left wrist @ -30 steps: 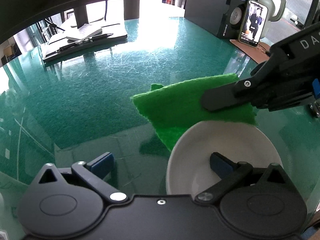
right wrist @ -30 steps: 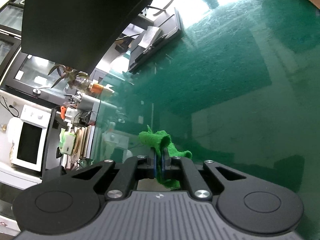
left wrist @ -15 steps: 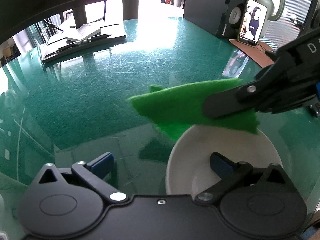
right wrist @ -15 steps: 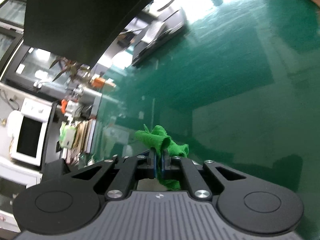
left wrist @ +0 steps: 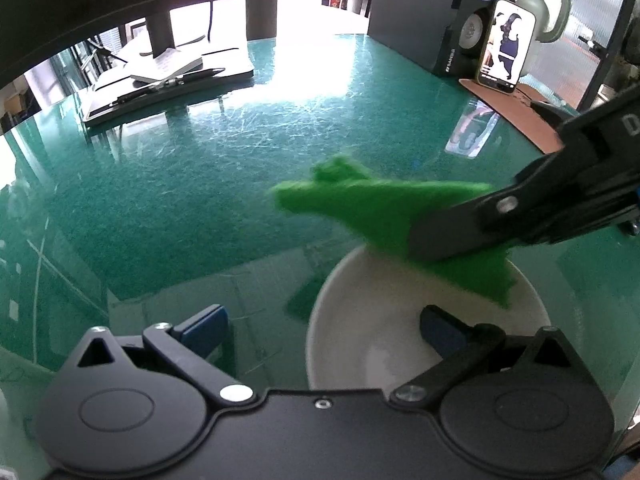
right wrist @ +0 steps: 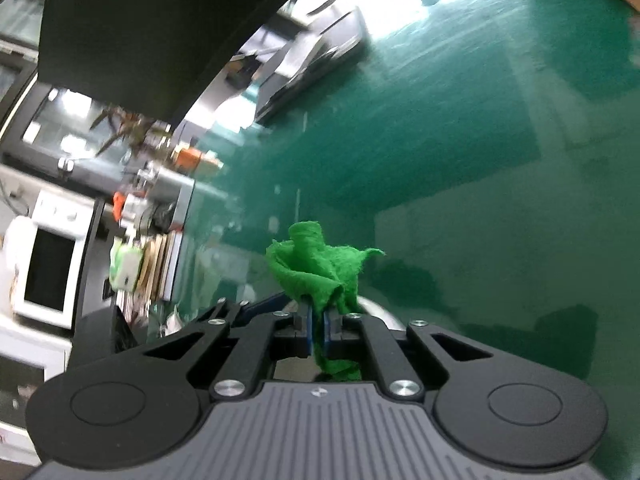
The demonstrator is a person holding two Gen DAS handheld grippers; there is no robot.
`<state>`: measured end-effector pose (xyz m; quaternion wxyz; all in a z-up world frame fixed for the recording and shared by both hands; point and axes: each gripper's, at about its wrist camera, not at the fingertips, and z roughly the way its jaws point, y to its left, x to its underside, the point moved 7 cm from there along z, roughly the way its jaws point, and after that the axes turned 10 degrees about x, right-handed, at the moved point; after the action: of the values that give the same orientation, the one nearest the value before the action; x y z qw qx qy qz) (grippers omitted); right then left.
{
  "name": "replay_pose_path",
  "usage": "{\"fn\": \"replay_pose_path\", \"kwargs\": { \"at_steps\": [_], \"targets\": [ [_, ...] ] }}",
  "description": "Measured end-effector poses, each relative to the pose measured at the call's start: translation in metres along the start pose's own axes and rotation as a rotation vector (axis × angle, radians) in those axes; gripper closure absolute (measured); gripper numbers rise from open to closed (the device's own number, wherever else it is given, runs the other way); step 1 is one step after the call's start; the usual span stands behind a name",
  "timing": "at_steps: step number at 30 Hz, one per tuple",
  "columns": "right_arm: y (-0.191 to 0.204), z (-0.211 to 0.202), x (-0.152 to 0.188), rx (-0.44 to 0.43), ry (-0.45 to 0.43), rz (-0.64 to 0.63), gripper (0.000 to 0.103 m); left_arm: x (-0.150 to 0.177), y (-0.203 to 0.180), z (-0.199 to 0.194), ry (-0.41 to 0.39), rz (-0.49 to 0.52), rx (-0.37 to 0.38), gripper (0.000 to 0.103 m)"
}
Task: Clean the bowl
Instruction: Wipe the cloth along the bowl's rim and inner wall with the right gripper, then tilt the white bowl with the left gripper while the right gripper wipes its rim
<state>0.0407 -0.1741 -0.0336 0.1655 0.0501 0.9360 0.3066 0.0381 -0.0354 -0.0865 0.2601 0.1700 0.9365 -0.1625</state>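
Green cloth (left wrist: 384,216) now crumpled lower, over white bowl (left wrist: 360,320) rim

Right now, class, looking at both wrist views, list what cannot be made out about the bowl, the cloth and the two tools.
- White bowl, left wrist view: near rim hidden by the left tool; whether the bowl is dirty, unclear.
- Green cloth: motion-blurred; whether it touches the bowl, unclear.
- Right tool pinches the cloth; the bowl is almost wholly hidden behind them in the right wrist view.
- Left tool: whether its fingers press the bowl's wall, unclear.
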Motion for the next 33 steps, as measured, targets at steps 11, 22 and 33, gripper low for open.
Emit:
{"fn": "replay_pose_path", "kwargs": {
  "at_steps": [11, 22, 33],
  "targets": [
    [0.014, 0.001, -0.026, -0.023, -0.035, -0.089, 0.095, 0.032, -0.006, -0.031, -0.014, -0.097, 0.000, 0.000],
    [0.029, 0.022, -0.037, -0.031, 0.093, -0.226, 0.095, 0.022, -0.009, -0.038, -0.038, -0.129, -0.013, 0.083],
    [-0.025, -0.020, 0.025, -0.072, 0.061, -0.004, 0.098, -0.020, 0.000, -0.015, 0.014, 0.130, 0.062, 0.051]
  ]
}}
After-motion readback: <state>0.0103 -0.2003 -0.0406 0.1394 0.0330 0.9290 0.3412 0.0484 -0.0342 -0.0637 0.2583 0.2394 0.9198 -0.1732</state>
